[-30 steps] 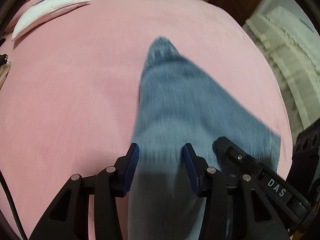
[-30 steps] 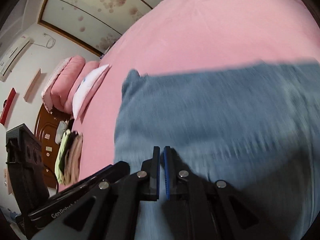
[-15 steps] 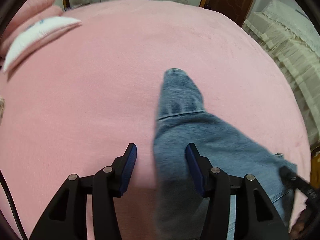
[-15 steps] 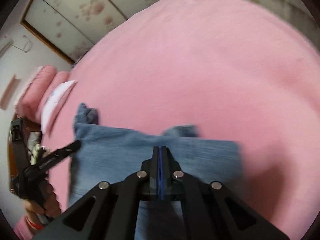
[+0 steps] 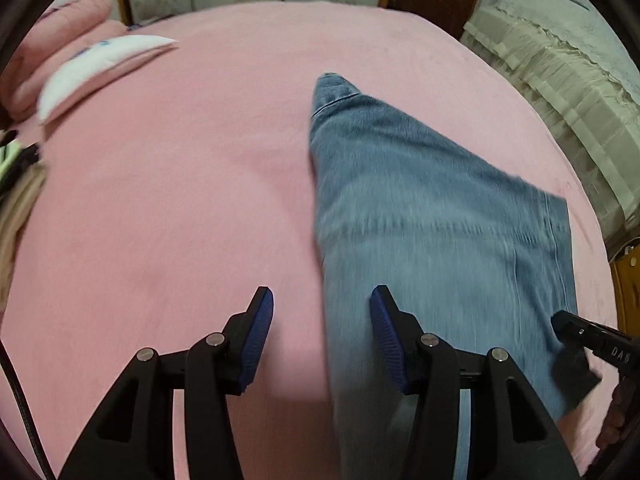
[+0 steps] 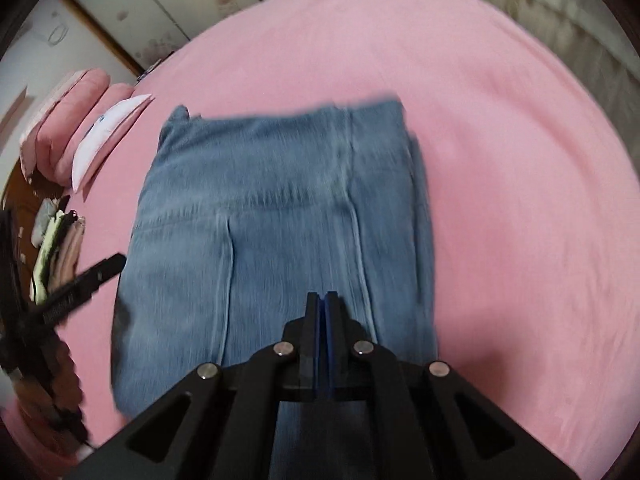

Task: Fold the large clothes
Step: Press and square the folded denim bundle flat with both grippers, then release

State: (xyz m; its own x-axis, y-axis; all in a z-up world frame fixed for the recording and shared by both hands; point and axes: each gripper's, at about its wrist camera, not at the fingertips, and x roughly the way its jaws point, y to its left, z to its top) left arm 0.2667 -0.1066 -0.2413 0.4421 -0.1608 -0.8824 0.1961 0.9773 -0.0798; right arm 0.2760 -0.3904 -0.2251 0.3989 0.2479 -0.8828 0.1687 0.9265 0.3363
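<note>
A pair of blue jeans (image 5: 420, 208) lies folded on the pink bed (image 5: 180, 200); it also shows in the right wrist view (image 6: 280, 208) as a rough rectangle. My left gripper (image 5: 322, 336) is open and empty, hovering over the jeans' left edge, with one finger above the sheet. My right gripper (image 6: 321, 304) has its jaws pressed together above the near part of the jeans; I cannot tell whether cloth is pinched between them. The right gripper's tip (image 5: 576, 330) shows at the jeans' right corner in the left wrist view. The left gripper (image 6: 80, 280) shows at the left in the right wrist view.
A white pillow (image 5: 100, 64) and pink bolsters (image 6: 68, 128) lie at the head of the bed. A stack of folded clothes (image 6: 56, 248) sits at the bed's left edge. A cream lace-covered piece of furniture (image 5: 560, 80) stands beside the bed.
The jeans have gone from a bunched, lifted shape to a wider flat fold on the bed. The right gripper has drawn back over the near part. The left gripper stays open.
</note>
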